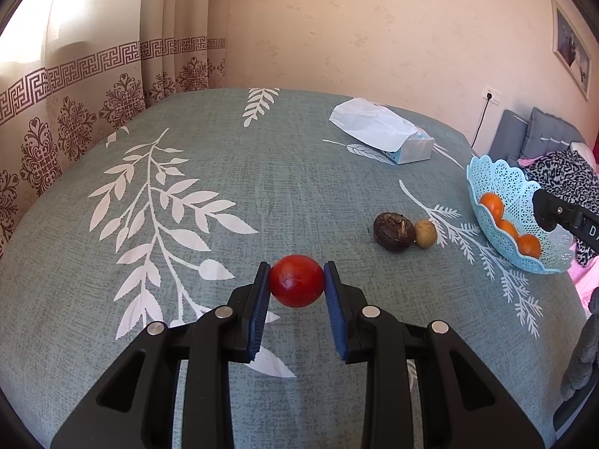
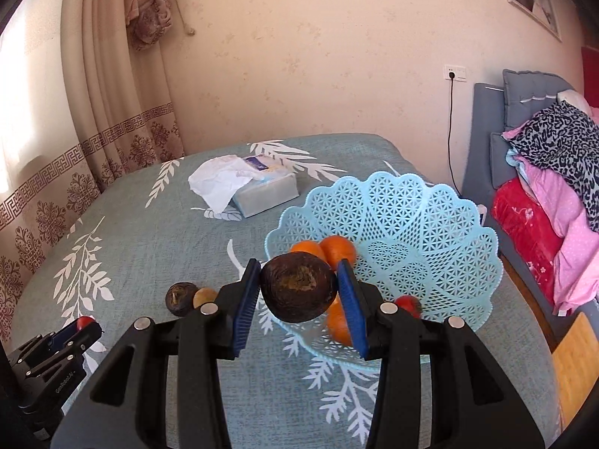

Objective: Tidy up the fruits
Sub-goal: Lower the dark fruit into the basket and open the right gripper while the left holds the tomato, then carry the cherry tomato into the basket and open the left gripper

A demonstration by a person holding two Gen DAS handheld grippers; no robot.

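Note:
My left gripper (image 1: 296,280) is shut on a red round fruit (image 1: 296,280) and holds it above the teal tablecloth. My right gripper (image 2: 298,287) is shut on a dark brown round fruit (image 2: 298,287) at the near left rim of the light blue lattice basket (image 2: 419,224). The basket holds several oranges (image 2: 338,249) and a red fruit (image 2: 408,304). On the cloth left of the basket lie another dark brown fruit (image 2: 181,297) and a small tan fruit (image 2: 204,296); both show in the left wrist view, the brown one (image 1: 394,232) and the tan one (image 1: 425,232).
A tissue box (image 2: 262,187) with a white sheet pulled out lies at the back of the table. Curtains hang at the left. A grey sofa with piled clothes (image 2: 554,172) stands at the right. The left gripper (image 2: 80,327) shows at the right wrist view's lower left.

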